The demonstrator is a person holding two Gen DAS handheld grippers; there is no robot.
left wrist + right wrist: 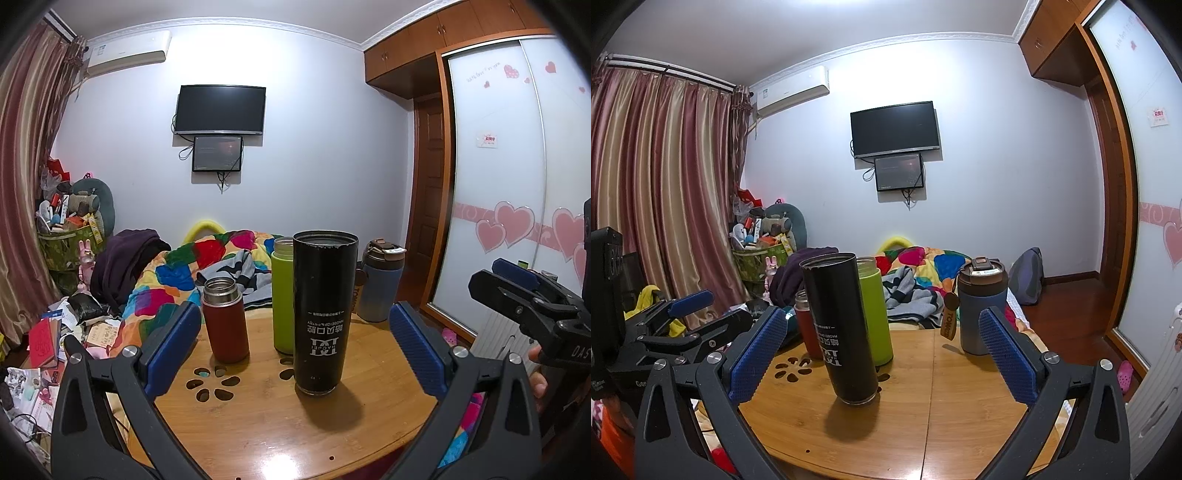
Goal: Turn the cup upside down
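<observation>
A tall black cup stands on the round wooden table with its white print upside down. It also shows in the right wrist view. My left gripper is open and empty, its blue pads on either side of the cup but short of it. My right gripper is open and empty, also short of the cup. The right gripper shows at the right edge of the left wrist view; the left gripper shows at the left of the right wrist view.
A red flask, a green flask and a blue-grey lidded mug stand behind the black cup. The table has flower-shaped cut-outs. A bed with a colourful quilt lies beyond, clutter to the left.
</observation>
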